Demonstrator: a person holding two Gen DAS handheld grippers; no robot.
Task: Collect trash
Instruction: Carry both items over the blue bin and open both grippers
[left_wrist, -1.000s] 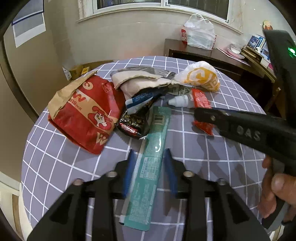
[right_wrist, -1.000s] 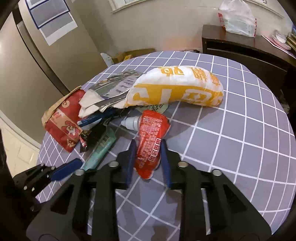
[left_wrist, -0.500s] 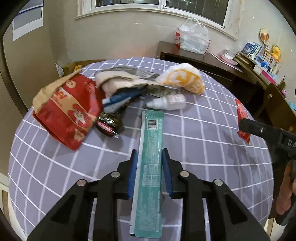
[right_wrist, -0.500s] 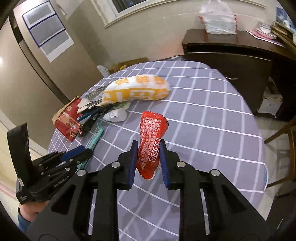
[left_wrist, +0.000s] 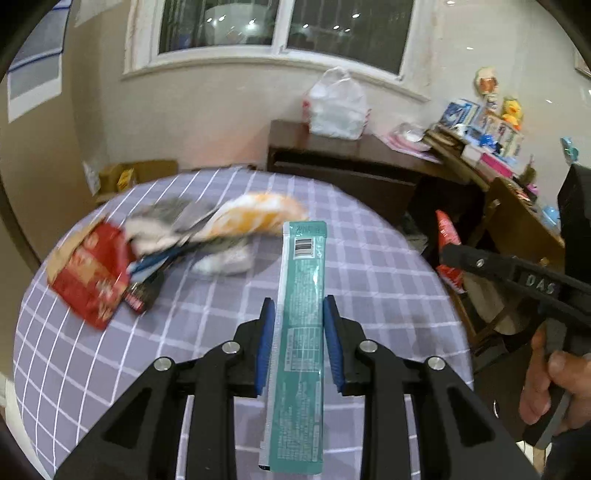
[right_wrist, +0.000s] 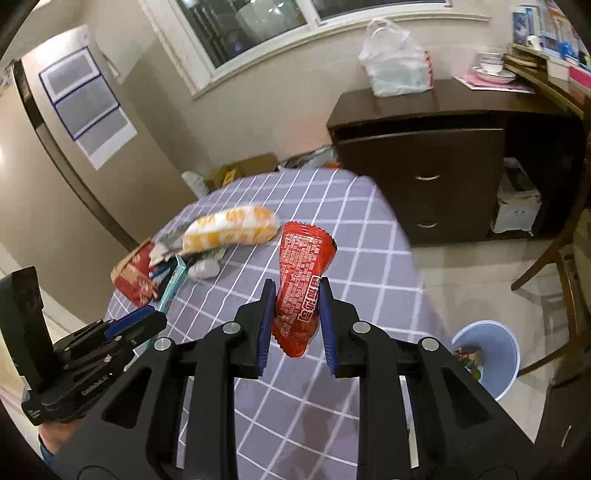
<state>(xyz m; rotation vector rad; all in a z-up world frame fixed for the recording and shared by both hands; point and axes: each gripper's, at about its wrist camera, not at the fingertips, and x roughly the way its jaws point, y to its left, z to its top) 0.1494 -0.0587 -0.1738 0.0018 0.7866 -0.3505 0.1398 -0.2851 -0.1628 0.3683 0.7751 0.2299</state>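
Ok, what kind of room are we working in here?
Most likely a home dining or living room: a round table with a checked cloth holding snack wrappers, a dark wooden cabinet with a plastic bag on top under a window, and a small blue waste bin on the tiled floor.

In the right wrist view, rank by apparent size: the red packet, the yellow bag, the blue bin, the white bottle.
1. Red packet, though it is nearest the camera, so inflated.
2-3. Yellow bag and blue bin look alike; not ranked.
4. White bottle, partly hidden.
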